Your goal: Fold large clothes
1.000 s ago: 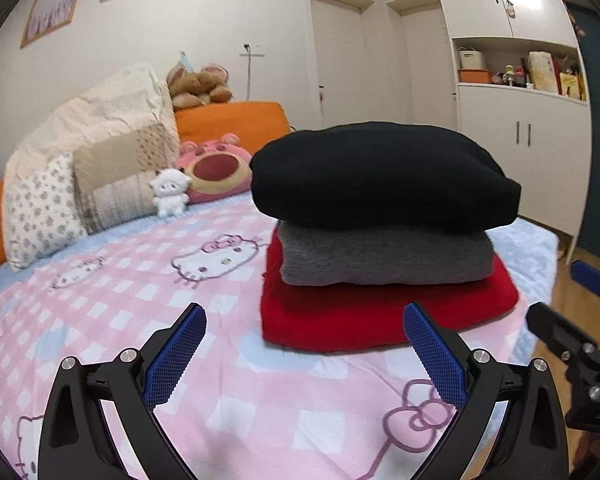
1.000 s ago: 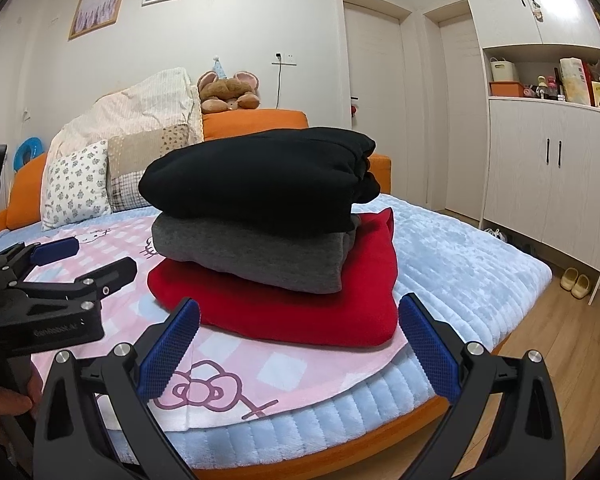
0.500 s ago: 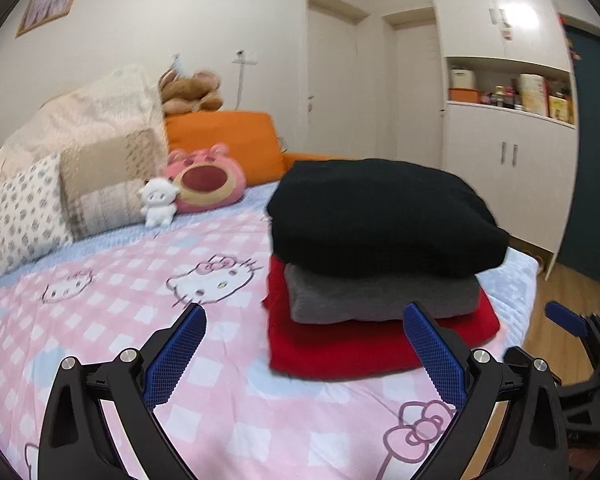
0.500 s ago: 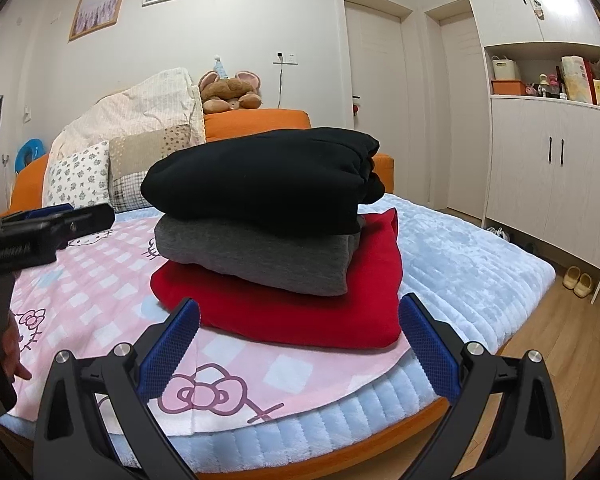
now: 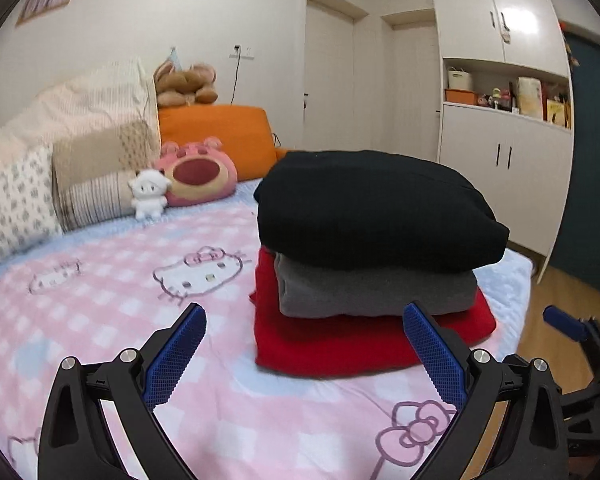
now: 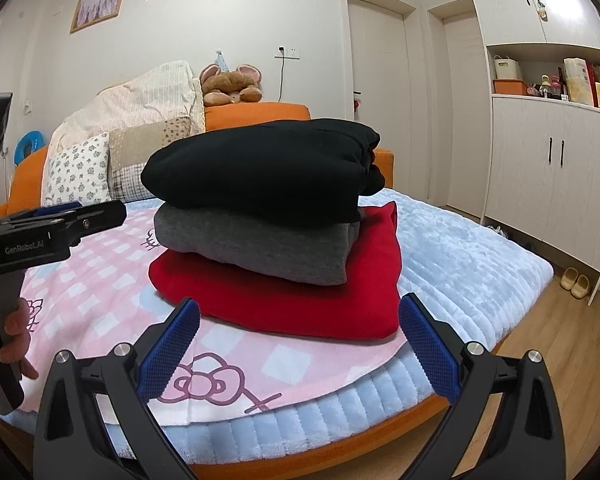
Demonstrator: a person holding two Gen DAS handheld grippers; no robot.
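Note:
Three folded garments are stacked on the bed: a black one (image 5: 372,204) (image 6: 260,168) on top, a grey one (image 5: 372,292) (image 6: 256,244) in the middle, a red one (image 5: 364,340) (image 6: 292,300) at the bottom. My left gripper (image 5: 304,352) is open and empty, held back from the stack's front left. My right gripper (image 6: 300,344) is open and empty too, over the bed's corner in front of the stack. In the right wrist view the left gripper's body (image 6: 40,236) shows at the left, with a hand (image 6: 16,332) on its handle.
The pink checked sheet (image 5: 100,300) covers a blue blanket (image 6: 460,252) on an orange bed frame. Pillows (image 5: 72,168) and plush toys (image 5: 196,172) lie at the headboard. White cupboards (image 6: 552,168) and doors stand to the right, slippers (image 6: 576,280) on the wooden floor.
The left gripper has drawn back and risen, so the stack sits lower and farther in its view. The right gripper has barely moved. Both have stayed open.

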